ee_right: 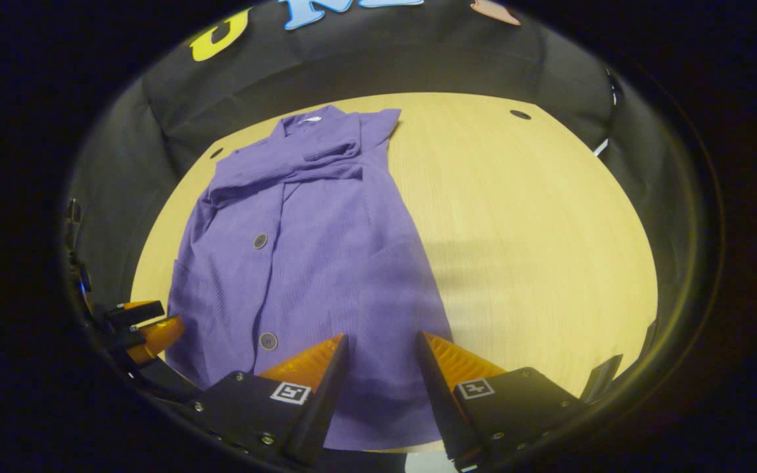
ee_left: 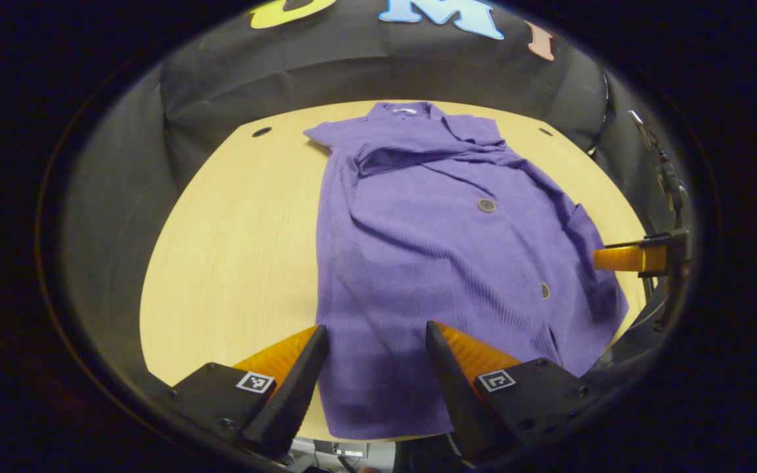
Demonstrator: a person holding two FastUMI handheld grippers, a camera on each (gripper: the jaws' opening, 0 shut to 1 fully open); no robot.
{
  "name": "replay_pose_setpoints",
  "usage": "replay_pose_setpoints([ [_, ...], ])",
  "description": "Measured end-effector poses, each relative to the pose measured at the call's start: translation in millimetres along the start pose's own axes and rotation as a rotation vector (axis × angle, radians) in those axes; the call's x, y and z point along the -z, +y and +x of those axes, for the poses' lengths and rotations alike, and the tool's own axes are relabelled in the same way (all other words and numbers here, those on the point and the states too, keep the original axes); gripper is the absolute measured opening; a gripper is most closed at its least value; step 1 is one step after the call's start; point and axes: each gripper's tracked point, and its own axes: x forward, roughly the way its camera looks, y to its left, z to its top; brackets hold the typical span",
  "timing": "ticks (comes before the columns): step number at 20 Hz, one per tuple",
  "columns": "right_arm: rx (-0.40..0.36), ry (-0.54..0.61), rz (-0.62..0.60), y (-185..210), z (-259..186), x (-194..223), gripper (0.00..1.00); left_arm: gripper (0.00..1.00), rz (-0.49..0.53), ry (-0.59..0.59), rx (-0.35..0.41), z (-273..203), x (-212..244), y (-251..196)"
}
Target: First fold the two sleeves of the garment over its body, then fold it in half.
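Observation:
A purple buttoned cardigan [ee_left: 437,249] lies flat on the wooden table [ee_left: 234,230], collar at the far end, hem toward me. Both sleeves [ee_left: 418,156] lie folded across the chest below the collar. My left gripper [ee_left: 375,328] stands open above the hem, its fingers straddling the cloth without pressing it. In the right gripper view the cardigan [ee_right: 313,263] fills the table's left half, with the folded sleeves [ee_right: 286,174] near the top. My right gripper [ee_right: 382,338] is open over the hem's right corner. The other gripper shows at each view's edge: the right gripper [ee_left: 628,257] and the left gripper [ee_right: 148,325].
Bare tabletop [ee_right: 536,236] stretches to the right of the garment in the right gripper view. Small round holes [ee_left: 261,131] [ee_right: 520,114] sit near the table's far corners. Black cloth walls surround the table on three sides.

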Motion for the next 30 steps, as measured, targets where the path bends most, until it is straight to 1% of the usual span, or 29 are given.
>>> replay_pose_setpoints([
  [1,0.006,0.007,-0.013,0,3,3,0.61,0.94,0.000,0.024,-0.022,3,6,7],
  [2,0.015,0.010,-0.023,0,5,4,0.66,0.97,-0.004,0.043,-0.034,8,11,10],
  [4,0.024,0.015,-0.025,0,8,7,0.67,0.98,-0.037,0.080,-0.023,11,19,10],
  [5,0.028,0.023,-0.022,0,10,10,0.67,0.97,-0.047,0.071,-0.017,12,16,10],
  [6,0.034,0.036,-0.020,-1,13,14,0.68,0.94,-0.064,0.081,-0.009,11,17,10],
  [8,0.061,0.039,-0.027,-6,14,14,0.69,0.95,-0.082,0.080,-0.004,13,18,11],
  [10,0.071,0.041,-0.030,-7,16,17,0.69,0.96,-0.079,0.081,-0.005,12,18,11],
  [13,0.082,0.040,-0.078,-8,17,18,0.69,0.96,-0.069,0.081,-0.001,12,16,9],
  [14,0.076,0.033,-0.087,-7,17,17,0.67,0.95,-0.057,0.072,0.003,13,14,8],
  [15,0.067,0.010,-0.091,-6,19,16,0.67,0.87,-0.044,0.061,0.015,14,13,4],
  [17,0.061,-0.020,-0.089,-5,19,16,0.46,0.70,-0.013,0.052,0.027,16,11,-2],
  [18,0.061,-0.015,-0.093,-6,20,16,0.40,0.70,-0.018,0.047,0.046,17,10,-5],
  [19,0.061,-0.006,-0.094,-5,20,16,0.40,0.53,-0.032,0.027,0.043,17,5,-5],
  [20,0.036,-0.025,-0.077,0,12,10,0.40,0.36,-0.025,0.023,0.046,19,5,-6],
  [21,0.040,-0.034,-0.072,1,19,12,0.21,0.20,-0.022,0.021,0.044,19,3,-7],
  [22,0.037,-0.031,-0.085,-1,22,13,0.02,0.14,-0.023,0.023,0.043,19,4,-7],
  [23,0.033,-0.025,-0.083,0,23,13,0.03,0.14,-0.025,0.007,0.040,19,-4,-7],
  [24,0.026,-0.023,-0.075,0,18,12,0.02,0.08,-0.022,0.009,0.039,19,3,-8],
  [25,0.017,-0.016,-0.063,1,24,12,0.02,0.07,-0.016,0.008,0.043,18,2,-7],
  [28,0.001,-0.010,0.005,4,20,5,0.01,0.07,-0.050,-0.002,0.039,19,-5,-5],
  [30,-0.029,-0.023,0.027,9,14,-1,0.01,0.07,-0.063,-0.021,0.033,19,-15,-2],
])
